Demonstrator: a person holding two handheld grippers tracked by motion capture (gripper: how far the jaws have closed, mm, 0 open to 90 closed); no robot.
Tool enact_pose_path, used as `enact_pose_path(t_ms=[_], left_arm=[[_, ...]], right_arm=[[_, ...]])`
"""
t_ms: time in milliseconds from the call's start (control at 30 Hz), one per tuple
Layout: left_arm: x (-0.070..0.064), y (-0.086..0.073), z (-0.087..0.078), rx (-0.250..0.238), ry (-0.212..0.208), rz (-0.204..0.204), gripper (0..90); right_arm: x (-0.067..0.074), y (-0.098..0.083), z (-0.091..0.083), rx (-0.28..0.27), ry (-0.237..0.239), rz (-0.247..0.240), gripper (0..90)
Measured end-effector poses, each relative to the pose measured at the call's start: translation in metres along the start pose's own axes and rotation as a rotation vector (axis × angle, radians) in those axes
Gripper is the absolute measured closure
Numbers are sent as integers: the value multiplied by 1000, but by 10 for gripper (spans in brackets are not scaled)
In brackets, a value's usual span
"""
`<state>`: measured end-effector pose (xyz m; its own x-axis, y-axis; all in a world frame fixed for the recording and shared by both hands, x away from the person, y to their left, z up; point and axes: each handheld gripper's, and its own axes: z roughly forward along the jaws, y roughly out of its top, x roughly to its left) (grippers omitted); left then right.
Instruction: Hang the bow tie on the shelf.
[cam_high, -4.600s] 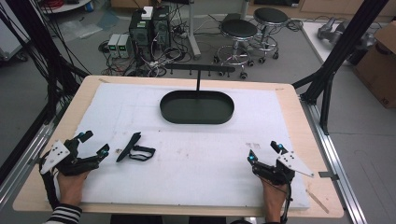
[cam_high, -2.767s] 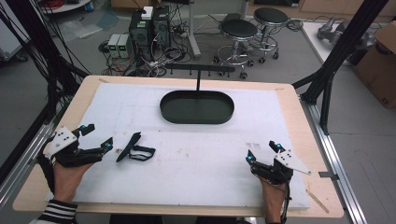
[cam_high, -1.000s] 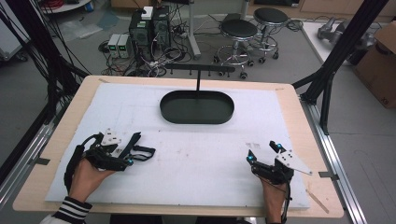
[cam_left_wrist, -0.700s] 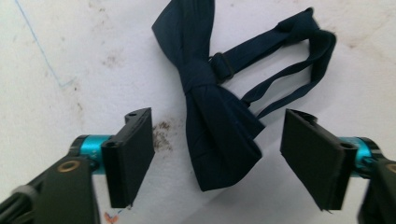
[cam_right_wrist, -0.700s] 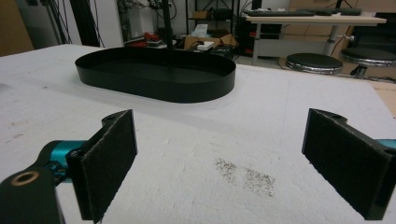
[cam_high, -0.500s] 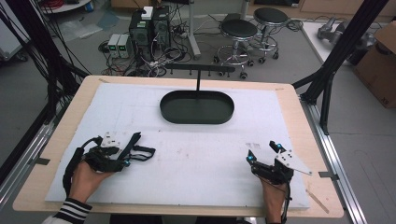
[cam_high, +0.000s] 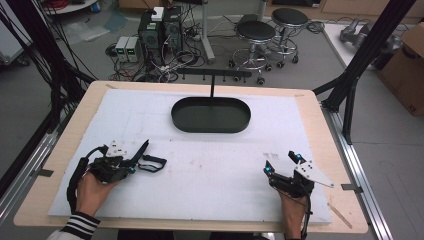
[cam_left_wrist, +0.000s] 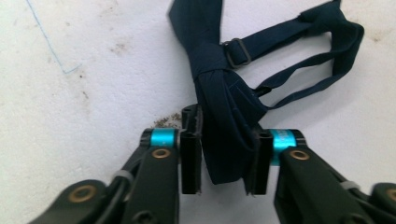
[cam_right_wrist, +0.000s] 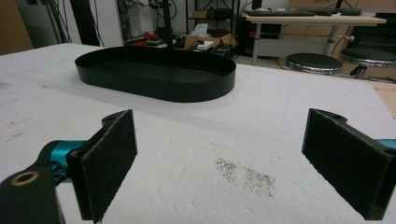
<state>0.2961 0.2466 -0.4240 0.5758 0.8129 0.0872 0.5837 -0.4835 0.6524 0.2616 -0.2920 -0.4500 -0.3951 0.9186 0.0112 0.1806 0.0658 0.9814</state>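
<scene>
A navy bow tie (cam_high: 150, 161) with its thin strap loop lies flat on the white foam sheet (cam_high: 210, 165) at the front left. My left gripper (cam_high: 131, 165) is down on it. In the left gripper view the tie's wing (cam_left_wrist: 210, 70) fills the gap between the pads, and the left gripper (cam_left_wrist: 224, 158) is shut on the fabric. My right gripper (cam_high: 281, 163) rests at the front right, held by a hand. Its jaws stand wide apart with nothing between them, as the right gripper view shows (cam_right_wrist: 229, 158).
A black oval tray (cam_high: 210, 129) sits at the back middle of the sheet, seen also from the right gripper (cam_right_wrist: 187, 91). A black T-shaped hook bar (cam_high: 212, 75) rises behind it. Stools, cables and boxes stand on the floor beyond the table.
My left gripper has slid right from the table's left edge onto the bow tie and closed on its wing. The right gripper has stayed put.
</scene>
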Motion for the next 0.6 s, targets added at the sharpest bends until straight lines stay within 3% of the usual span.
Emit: enact_pose_path(t_ms=[333,600], left_arm=[[1,0,-3,-46,15,6,817],[5,3,-13,-143,-16,-18,826]], right_arm=[[0,0,0,2,0,2,92],[1,0,0,2,-1,-3,92]])
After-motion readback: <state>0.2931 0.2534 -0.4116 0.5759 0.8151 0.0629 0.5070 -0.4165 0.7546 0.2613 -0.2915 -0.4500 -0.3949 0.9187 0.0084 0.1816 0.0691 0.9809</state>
